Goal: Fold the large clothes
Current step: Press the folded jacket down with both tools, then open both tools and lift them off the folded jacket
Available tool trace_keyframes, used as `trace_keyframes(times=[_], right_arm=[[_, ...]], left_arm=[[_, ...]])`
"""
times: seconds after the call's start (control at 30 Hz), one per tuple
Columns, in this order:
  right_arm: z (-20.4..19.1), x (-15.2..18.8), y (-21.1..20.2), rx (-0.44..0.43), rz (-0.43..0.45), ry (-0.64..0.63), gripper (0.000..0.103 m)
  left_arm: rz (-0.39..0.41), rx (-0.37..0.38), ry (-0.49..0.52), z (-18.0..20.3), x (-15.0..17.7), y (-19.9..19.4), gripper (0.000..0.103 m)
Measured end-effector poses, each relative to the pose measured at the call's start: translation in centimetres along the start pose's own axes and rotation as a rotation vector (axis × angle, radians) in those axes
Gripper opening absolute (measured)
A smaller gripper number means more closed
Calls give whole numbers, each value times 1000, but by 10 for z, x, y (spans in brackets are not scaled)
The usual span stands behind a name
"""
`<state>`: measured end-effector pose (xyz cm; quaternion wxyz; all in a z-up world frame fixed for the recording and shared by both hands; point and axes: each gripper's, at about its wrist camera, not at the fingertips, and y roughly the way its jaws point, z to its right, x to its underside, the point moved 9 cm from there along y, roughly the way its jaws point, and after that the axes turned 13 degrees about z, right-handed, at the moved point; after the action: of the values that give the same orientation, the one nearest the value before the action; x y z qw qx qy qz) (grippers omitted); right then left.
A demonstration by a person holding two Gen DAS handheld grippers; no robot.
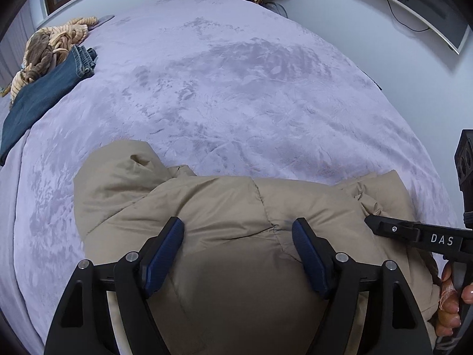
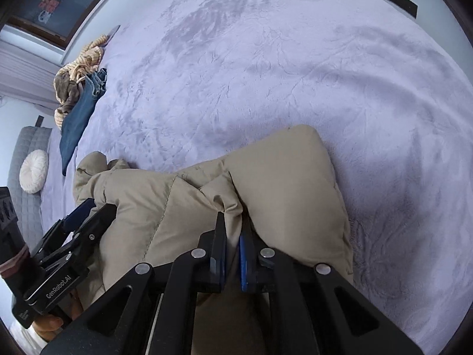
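Observation:
A beige puffer jacket [image 1: 212, 204] lies bunched at the near edge of the lavender bed cover [image 1: 224, 88]. My left gripper [image 1: 238, 230] hovers over its middle, open, blue pads wide apart with fabric below and nothing pinched. In the right wrist view the same jacket [image 2: 283, 177] shows a raised fold, and my right gripper [image 2: 233, 230] is shut on that fold, with the cloth squeezed between the pads. The right gripper [image 1: 372, 222] enters the left view from the right edge. In the right wrist view the left gripper [image 2: 88, 210] rests at the jacket's left side.
Folded blue jeans [image 1: 44, 91] and a striped tan garment [image 1: 56, 41] lie at the bed's far left. A round white cushion [image 2: 34, 174] sits on a grey quilted seat. A wall screen [image 1: 414, 3] hangs at the far right. A person's fingers [image 1: 452, 298] hold the right handle.

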<state>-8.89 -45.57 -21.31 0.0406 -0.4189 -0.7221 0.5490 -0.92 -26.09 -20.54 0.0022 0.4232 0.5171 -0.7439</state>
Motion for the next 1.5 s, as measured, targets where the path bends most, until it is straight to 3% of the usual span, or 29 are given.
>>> trace_keyframes(times=[0.1,0.2,0.37,0.47,0.6,0.77,0.9,0.97,1.0,1.1,1.27,1.5], right_arm=[[-5,-1,-14,5,-20,-16,12],[-19,1,-49,18,12,-115,14],[-47,39,-99,-88,-14,-245,14],[-40,76,-94,-63,-90,-305,13],[-29,99,-81,-76,-141,-259,13],[-31,100,-82,-72,-143,-262,13],[-36,98,-95,-81,-139,-290,13],[-37,102,-101,-91,-146,-309,13],[-36,104,-101,-91,-155,-322,13],[-29,110,-93,-79,-185,-340,13],[-27,109,-81,-61,-201,-312,13],[-34,110,-84,-28,-181,-287,15]], left_arm=[[12,-1,20,-3,4,-4,79],[20,-13,28,-5,6,-5,79],[7,-34,36,-6,5,-8,79],[-13,-49,2,-12,4,-24,79],[-19,-47,-54,-24,15,-65,79],[-66,-38,-131,-35,62,-113,79],[-128,-62,-190,-31,109,-126,79],[-141,-90,-219,-32,121,-126,92],[-145,-98,-234,-33,125,-127,92],[-160,-108,-276,-34,126,-128,92],[-173,-143,-234,-29,120,-135,92],[-179,-130,-230,-32,125,-143,92]])
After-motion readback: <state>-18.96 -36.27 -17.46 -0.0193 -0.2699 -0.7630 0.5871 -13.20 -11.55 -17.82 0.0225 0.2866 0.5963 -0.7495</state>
